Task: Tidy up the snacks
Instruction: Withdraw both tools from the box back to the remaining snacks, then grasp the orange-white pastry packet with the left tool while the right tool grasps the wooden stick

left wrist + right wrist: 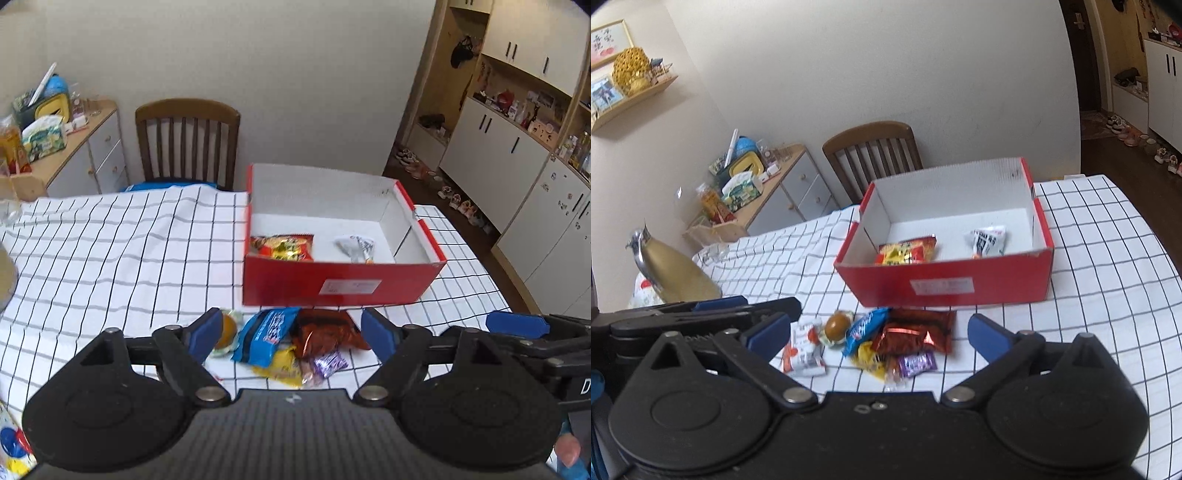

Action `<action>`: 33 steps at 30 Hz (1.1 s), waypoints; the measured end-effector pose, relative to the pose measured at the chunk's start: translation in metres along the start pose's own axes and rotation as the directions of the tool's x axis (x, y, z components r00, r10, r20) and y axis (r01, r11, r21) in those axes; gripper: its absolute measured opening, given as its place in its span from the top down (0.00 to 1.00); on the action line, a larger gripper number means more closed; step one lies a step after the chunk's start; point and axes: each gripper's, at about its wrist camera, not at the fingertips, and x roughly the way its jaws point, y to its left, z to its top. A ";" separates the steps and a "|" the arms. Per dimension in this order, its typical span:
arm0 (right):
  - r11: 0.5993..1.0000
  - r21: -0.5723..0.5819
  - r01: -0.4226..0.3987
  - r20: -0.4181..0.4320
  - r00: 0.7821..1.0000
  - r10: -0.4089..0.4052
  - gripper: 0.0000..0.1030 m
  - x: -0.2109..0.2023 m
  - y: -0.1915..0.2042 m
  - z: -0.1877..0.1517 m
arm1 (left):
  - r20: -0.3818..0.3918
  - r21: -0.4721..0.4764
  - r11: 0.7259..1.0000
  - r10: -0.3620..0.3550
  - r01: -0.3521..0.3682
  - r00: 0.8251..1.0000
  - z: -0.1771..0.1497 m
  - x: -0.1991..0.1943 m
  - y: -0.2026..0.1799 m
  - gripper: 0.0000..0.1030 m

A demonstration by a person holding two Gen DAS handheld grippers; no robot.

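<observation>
Left tongs: spread wide, holding nothing – hovering over the snack pile.
Right tongs: also wide, holding nothing, over the same pile; the left tongs show at its left edge.
Snack pile: on the tabletop just in front of the red box – blue packet, dark red foil packet, yellow packet, purple packet, round brown snack in clear wrap, white-and-orange packet; several touching or overlapping.
Red box: open, white inside, holds a red-yellow packet at left and a white packet at right, well apart.
Tabletop: white cloth with black grid.
Behind: wooden chair at the far edge; gold thermos on the left.
</observation>
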 end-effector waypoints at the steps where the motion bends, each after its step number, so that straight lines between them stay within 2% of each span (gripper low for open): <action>1: 1.000 0.002 0.001 -0.003 1.000 -0.001 0.00 0.001 0.000 -0.004 | 0.005 -0.007 1.000 0.009 -0.009 1.000 -0.004 0.000 0.003 0.16; 5: 1.000 0.015 0.012 -0.023 1.000 -0.011 0.00 0.006 -0.004 -0.022 | 0.007 -0.013 0.999 0.046 -0.046 0.999 -0.020 0.001 0.014 0.15; 8: 0.999 0.014 0.036 -0.053 0.998 -0.035 0.00 0.014 -0.007 -0.036 | -0.030 -0.057 0.997 0.048 -0.049 0.998 -0.032 0.010 0.029 0.15; 12: 0.998 0.003 0.066 -0.096 0.993 -0.066 0.00 0.028 -0.011 -0.054 | -0.074 -0.102 0.989 0.100 -0.107 0.992 -0.048 0.023 0.050 0.15; 16: 0.996 0.006 0.086 -0.131 0.988 -0.085 0.00 0.041 -0.015 -0.068 | -0.103 -0.140 0.980 0.127 -0.141 0.987 -0.056 0.036 0.068 0.15; 21: 0.993 0.025 0.116 -0.167 0.980 -0.110 0.03 0.058 -0.023 -0.077 | -0.138 -0.138 0.973 0.168 -0.187 0.976 -0.060 0.054 0.081 0.15; 26: 0.989 0.072 0.129 -0.226 0.968 -0.109 0.12 0.079 -0.031 -0.079 | -0.173 -0.162 0.960 0.201 -0.230 0.964 -0.059 0.077 0.092 0.15; 33: 0.987 0.079 0.141 -0.286 0.952 -0.113 0.23 0.100 -0.025 -0.087 | -0.218 -0.203 0.939 0.232 -0.277 0.948 -0.053 0.107 0.108 0.15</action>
